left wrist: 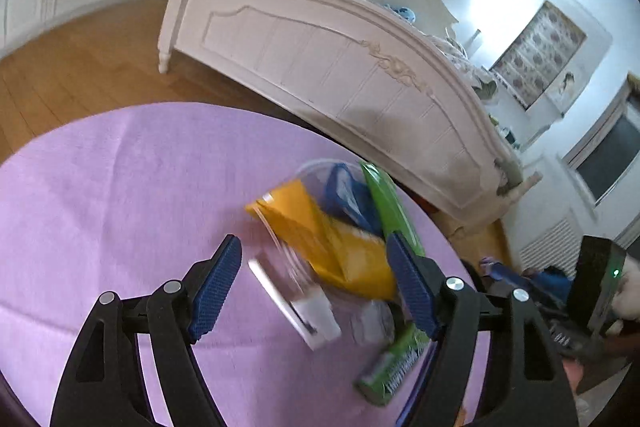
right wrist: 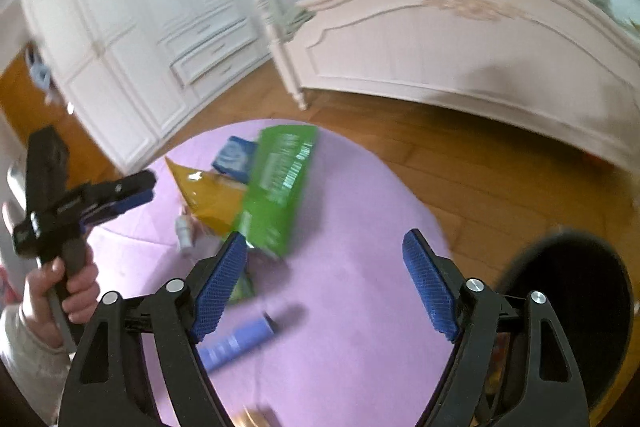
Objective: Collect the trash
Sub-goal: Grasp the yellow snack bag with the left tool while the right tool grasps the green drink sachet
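A round table covered in a lilac-pink cloth [left wrist: 120, 187] carries a loose heap of trash near its far edge. In the left wrist view the left gripper [left wrist: 316, 287], with black arms and blue ribbed pads, hangs over this heap with its jaws spread wide and nothing between the pads. Directly ahead of it lies a clear plastic cup [left wrist: 296, 251] on its side, blurred, with a small white piece at its near end. Against the cup rests a crumpled yellow-orange snack bag [left wrist: 320, 227], behind that a blue wrapper [left wrist: 348, 195], and beside both a long green packet [left wrist: 388, 203] reaching toward the table's far edge. A second green wrapper with pale lettering [left wrist: 390, 367] lies close to the left gripper's right finger. In the right wrist view the right gripper [right wrist: 326, 283] is likewise spread open and holds nothing, poised above the cloth. Below its left finger lies a lavender tube with a dark cap [right wrist: 240, 343]. Farther ahead are the green packet [right wrist: 276, 187], the yellow-orange bag [right wrist: 208, 195] and the blue wrapper [right wrist: 236, 155]. A black round bin [right wrist: 568, 311] stands on the wooden floor [right wrist: 460, 163] just beside the table, to the right. A white carved bed footboard [left wrist: 332, 67] and white cabinets [right wrist: 132, 39] fill the background.
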`<state>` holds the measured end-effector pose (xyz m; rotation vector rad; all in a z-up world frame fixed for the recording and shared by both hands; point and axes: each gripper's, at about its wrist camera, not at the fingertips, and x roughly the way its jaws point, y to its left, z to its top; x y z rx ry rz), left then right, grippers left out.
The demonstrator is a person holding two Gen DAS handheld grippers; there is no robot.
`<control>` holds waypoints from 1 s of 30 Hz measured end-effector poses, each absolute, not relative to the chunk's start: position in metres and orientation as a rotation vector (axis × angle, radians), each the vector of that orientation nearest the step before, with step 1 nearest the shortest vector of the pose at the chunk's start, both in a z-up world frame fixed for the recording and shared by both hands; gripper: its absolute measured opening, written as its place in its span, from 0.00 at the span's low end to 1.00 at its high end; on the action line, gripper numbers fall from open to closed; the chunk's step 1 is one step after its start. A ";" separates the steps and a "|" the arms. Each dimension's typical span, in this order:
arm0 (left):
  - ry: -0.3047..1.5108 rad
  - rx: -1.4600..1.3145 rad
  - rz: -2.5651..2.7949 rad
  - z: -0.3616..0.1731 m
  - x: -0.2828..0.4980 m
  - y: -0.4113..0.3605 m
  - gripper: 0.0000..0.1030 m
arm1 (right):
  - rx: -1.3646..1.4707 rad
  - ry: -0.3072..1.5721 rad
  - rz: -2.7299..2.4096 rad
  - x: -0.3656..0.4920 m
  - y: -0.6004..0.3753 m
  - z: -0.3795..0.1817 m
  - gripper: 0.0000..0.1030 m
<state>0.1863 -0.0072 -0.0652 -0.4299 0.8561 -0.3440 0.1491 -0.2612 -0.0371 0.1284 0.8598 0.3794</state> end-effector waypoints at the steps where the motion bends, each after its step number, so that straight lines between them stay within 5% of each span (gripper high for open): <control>1: 0.865 -0.447 -0.353 -0.068 0.193 -0.004 0.72 | 0.117 0.865 0.385 0.155 -0.253 -0.037 0.77; 7: 0.934 -0.521 -0.449 -0.087 0.221 0.003 0.72 | 0.079 0.926 0.396 0.196 -0.220 -0.054 0.76; 12: 0.946 -0.544 -0.492 -0.098 0.230 0.006 0.71 | 0.075 0.986 0.393 0.217 -0.205 -0.072 0.66; 15: 0.960 -0.572 -0.515 -0.103 0.230 0.008 0.47 | 0.071 0.989 0.393 0.220 -0.200 -0.077 0.54; 19: 0.953 -0.599 -0.532 -0.107 0.228 0.010 0.30 | 0.089 1.002 0.407 0.216 -0.198 -0.079 0.44; 24: 0.906 -0.615 -0.511 -0.100 0.216 0.013 0.22 | 0.114 0.994 0.427 0.202 -0.195 -0.078 0.33; 30: 0.783 -0.659 -0.521 -0.068 0.187 0.030 0.21 | 0.222 0.920 0.446 0.167 -0.217 -0.055 0.31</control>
